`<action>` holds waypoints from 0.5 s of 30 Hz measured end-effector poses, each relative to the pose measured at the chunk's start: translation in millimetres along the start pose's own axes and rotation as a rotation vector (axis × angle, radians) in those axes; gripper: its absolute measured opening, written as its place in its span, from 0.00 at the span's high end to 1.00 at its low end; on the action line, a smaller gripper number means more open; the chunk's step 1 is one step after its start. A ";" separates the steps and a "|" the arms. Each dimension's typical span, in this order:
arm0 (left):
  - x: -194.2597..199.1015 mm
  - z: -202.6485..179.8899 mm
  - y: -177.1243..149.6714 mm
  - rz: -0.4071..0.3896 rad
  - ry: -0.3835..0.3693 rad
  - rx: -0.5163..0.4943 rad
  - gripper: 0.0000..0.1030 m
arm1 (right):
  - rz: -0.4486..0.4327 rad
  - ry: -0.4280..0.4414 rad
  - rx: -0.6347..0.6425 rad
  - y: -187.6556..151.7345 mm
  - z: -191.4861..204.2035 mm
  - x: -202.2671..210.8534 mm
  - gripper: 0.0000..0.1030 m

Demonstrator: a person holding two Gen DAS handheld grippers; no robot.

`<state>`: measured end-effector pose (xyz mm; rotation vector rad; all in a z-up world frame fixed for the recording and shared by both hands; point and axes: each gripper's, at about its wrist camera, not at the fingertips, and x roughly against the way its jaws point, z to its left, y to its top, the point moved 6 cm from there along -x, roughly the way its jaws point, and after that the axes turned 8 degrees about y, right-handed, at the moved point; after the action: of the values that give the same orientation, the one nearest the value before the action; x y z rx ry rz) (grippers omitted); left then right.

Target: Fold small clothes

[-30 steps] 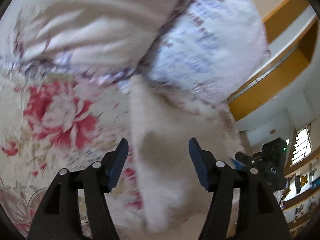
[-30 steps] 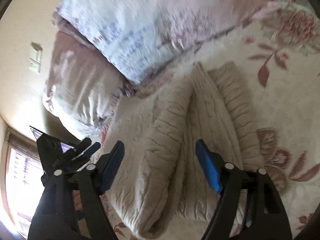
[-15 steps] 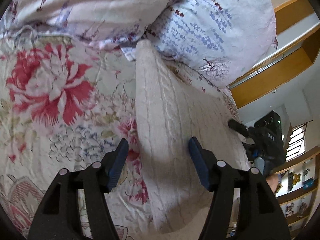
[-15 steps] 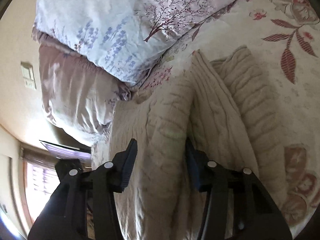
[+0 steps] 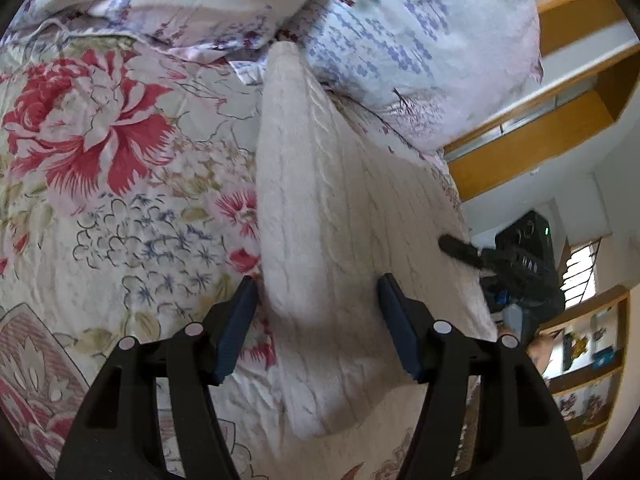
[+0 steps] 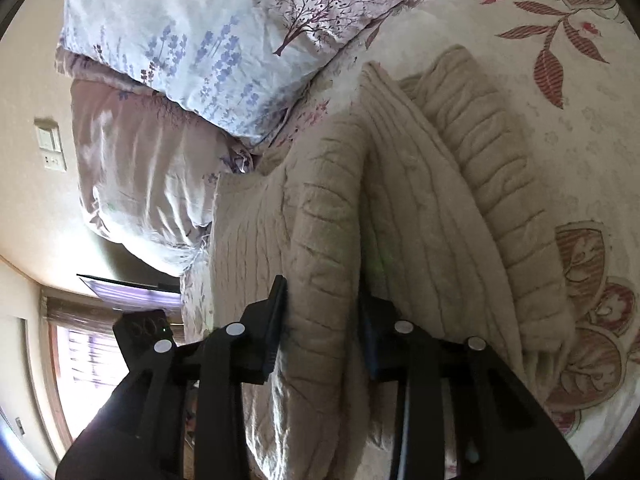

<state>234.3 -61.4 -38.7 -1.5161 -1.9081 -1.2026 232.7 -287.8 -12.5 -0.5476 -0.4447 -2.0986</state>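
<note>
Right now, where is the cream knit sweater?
The cream knit sweater lies on the floral bedspread, its far end against the lavender-print pillow. The right tongs pinch one fold; the open left tongs straddle another.

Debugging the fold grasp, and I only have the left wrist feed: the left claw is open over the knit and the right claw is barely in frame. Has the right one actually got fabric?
Observer: Yes. In the right wrist view the right claw is shut on a raised ridge of the cream sweater, with fabric bunched between both fingers.
Operator: Anything loose beside that ridge?
Observer: A ribbed part of the sweater lies outside the claw, on the side away from the pillows, resting on the floral bedspread.
</note>
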 end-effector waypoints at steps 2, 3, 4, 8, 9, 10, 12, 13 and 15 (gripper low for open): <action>-1.0 -2.4 0.4 -0.002 0.003 -0.001 0.39 | 0.004 0.032 -0.025 4.3 -2.1 -3.9 0.67; -1.1 -2.4 1.2 -0.001 0.000 0.002 0.39 | -0.007 0.037 -0.020 7.2 -2.0 -4.8 0.75; -1.0 -1.9 2.4 0.004 -0.006 0.008 0.39 | -0.019 0.025 0.001 9.2 -0.7 -5.1 0.79; 2.0 2.8 5.5 0.024 -0.039 0.047 0.38 | -0.119 -0.120 0.283 8.9 37.3 -2.6 0.82; 3.3 4.2 6.1 0.027 -0.046 0.056 0.38 | -0.146 -0.162 0.375 6.3 51.5 -1.0 0.83; 4.5 5.4 7.1 0.029 -0.056 0.068 0.38 | -0.174 -0.201 0.485 1.4 70.0 0.1 0.83; 6.9 6.1 8.4 0.028 -0.066 0.082 0.38 | -0.209 -0.253 0.648 -8.4 96.6 -0.4 0.83; 8.7 6.2 8.8 0.025 -0.070 0.086 0.37 | -0.235 -0.300 0.770 -17.7 115.4 -1.9 0.83; 11.0 5.6 9.2 0.020 -0.073 0.088 0.36 | -0.276 -0.377 0.941 -31.7 137.0 -4.7 0.84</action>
<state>240.4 -50.3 -30.0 -1.5483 -1.9611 -1.0541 237.8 -198.8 96.3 -0.3100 -1.6792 -1.7462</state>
